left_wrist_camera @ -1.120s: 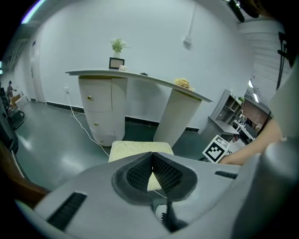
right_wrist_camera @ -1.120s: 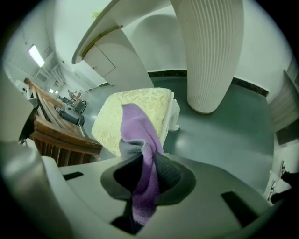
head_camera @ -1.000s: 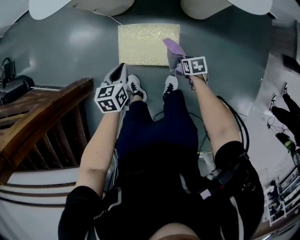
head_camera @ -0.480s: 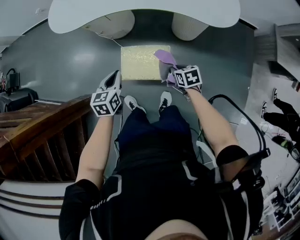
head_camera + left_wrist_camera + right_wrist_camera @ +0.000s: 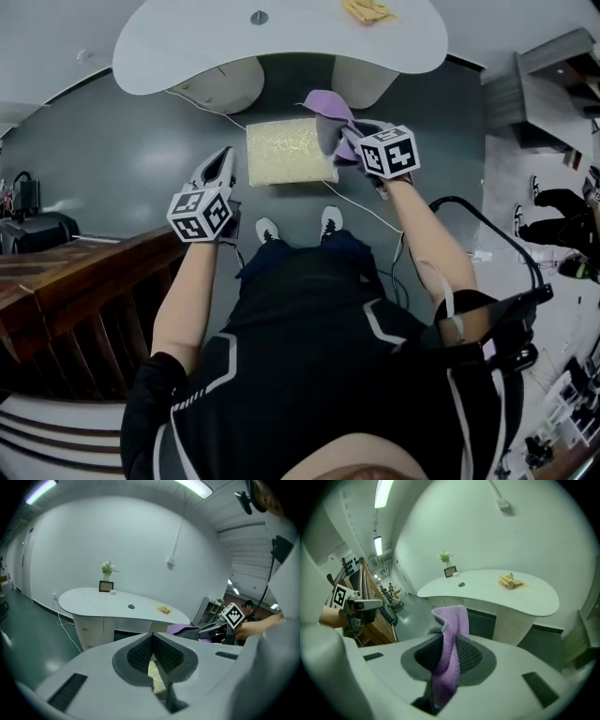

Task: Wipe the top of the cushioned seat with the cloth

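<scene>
- The square, yellow-beige cushioned seat (image 5: 286, 150) sat on the dark floor, between the person's shoes and the white curved counter (image 5: 187, 56) beyond it.
- The right tongs (image 5: 336, 141) were clamped on the purple terry cloth (image 5: 328, 105), which bunched between the pads and spilled out past the tips.
- That cloth hung over the seat's far right corner, so I took it as brought there to start a wiping stroke. I could not tell whether it touched the cushion.
- The left tongs (image 5: 222, 161) were closed on nothing, held off the seat's left side over bare floor.
- To my eye they were parked there to leave the top free for the cloth.
- Judging by this, the wiping itself looked barely begun.
</scene>
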The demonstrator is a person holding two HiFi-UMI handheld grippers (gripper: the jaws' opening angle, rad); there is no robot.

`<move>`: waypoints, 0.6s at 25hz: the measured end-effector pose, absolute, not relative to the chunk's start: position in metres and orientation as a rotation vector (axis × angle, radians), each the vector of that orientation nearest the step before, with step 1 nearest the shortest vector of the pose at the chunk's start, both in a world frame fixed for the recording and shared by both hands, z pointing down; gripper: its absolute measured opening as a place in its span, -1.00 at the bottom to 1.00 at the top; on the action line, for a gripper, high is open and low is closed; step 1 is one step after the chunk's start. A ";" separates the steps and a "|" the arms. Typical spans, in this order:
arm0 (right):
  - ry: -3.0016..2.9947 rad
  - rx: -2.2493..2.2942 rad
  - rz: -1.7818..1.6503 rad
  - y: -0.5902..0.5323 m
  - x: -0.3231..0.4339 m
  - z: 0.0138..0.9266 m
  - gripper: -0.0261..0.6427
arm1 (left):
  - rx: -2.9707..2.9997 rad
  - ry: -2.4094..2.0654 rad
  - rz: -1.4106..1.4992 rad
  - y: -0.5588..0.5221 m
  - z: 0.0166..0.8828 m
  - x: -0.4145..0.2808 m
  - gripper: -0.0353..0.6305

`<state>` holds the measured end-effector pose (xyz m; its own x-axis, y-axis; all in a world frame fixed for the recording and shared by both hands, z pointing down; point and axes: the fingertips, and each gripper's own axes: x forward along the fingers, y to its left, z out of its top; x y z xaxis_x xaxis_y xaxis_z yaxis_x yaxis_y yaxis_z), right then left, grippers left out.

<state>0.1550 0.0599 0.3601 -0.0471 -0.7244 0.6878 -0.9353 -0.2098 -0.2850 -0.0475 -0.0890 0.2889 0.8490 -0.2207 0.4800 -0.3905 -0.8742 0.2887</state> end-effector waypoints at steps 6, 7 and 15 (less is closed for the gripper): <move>-1.823 2.135 0.934 0.053 0.139 0.261 -0.67 | 2.685 -0.292 0.484 -0.094 0.222 -0.057 -0.88; -1.828 2.159 0.905 0.053 0.136 0.246 -0.67 | 2.704 -0.277 0.471 -0.094 0.211 -0.059 -0.88; -1.854 2.352 0.668 0.055 0.118 0.141 -0.66 | 2.834 -0.317 0.336 -0.117 0.122 -0.080 -0.88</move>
